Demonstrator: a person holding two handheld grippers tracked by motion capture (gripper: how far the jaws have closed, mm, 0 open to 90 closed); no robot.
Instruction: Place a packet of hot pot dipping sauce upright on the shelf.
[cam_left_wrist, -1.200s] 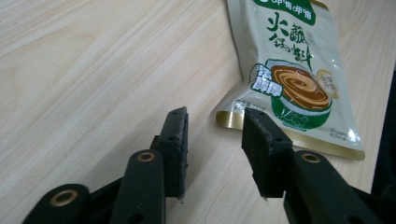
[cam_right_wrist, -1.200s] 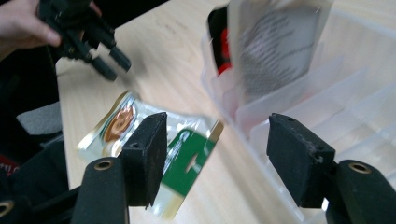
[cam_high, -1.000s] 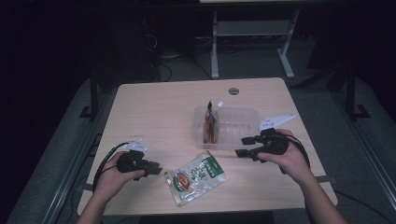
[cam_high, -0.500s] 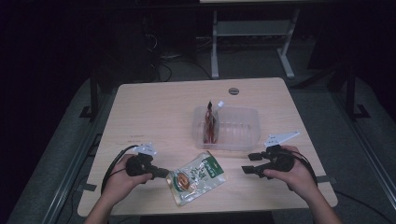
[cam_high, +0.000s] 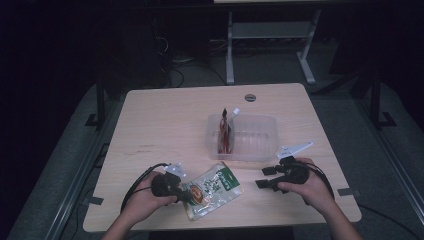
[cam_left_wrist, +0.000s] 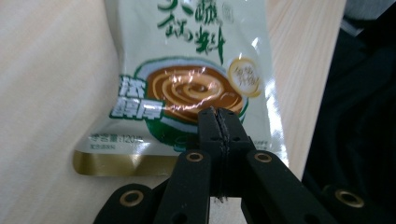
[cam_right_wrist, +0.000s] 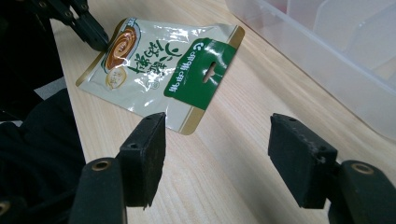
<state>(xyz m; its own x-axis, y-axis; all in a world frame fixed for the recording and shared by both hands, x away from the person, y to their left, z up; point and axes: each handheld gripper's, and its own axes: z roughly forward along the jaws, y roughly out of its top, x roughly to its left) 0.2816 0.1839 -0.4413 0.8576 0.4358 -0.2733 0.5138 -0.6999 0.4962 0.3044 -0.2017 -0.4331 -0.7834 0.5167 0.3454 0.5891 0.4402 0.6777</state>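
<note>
A pale green snack packet (cam_high: 212, 189) lies flat near the table's front edge, its green hanger end toward the right. My left gripper (cam_high: 187, 194) is shut, and its closed tips (cam_left_wrist: 218, 114) rest over the packet (cam_left_wrist: 187, 60) at the printed bowl; nothing shows between the jaws. The same left gripper (cam_right_wrist: 95, 39) touches the packet's far end in the right gripper view. My right gripper (cam_high: 263, 177) is open and low over the table, pointing left at the packet's hanger end (cam_right_wrist: 201, 74), a short way from it. Between its pads (cam_right_wrist: 147, 154) is bare wood.
A clear plastic bin (cam_high: 270, 132) stands behind the right gripper, with a red packet (cam_high: 226, 132) upright at its left end. Its wall (cam_right_wrist: 327, 60) runs close on the right. The wooden table (cam_high: 165, 120) ends just in front of both hands. A round grommet (cam_high: 250, 97) sits at the back.
The right gripper has come down from beside the bin toward the front edge and now faces the packet. The left gripper has slid right onto the packet.
</note>
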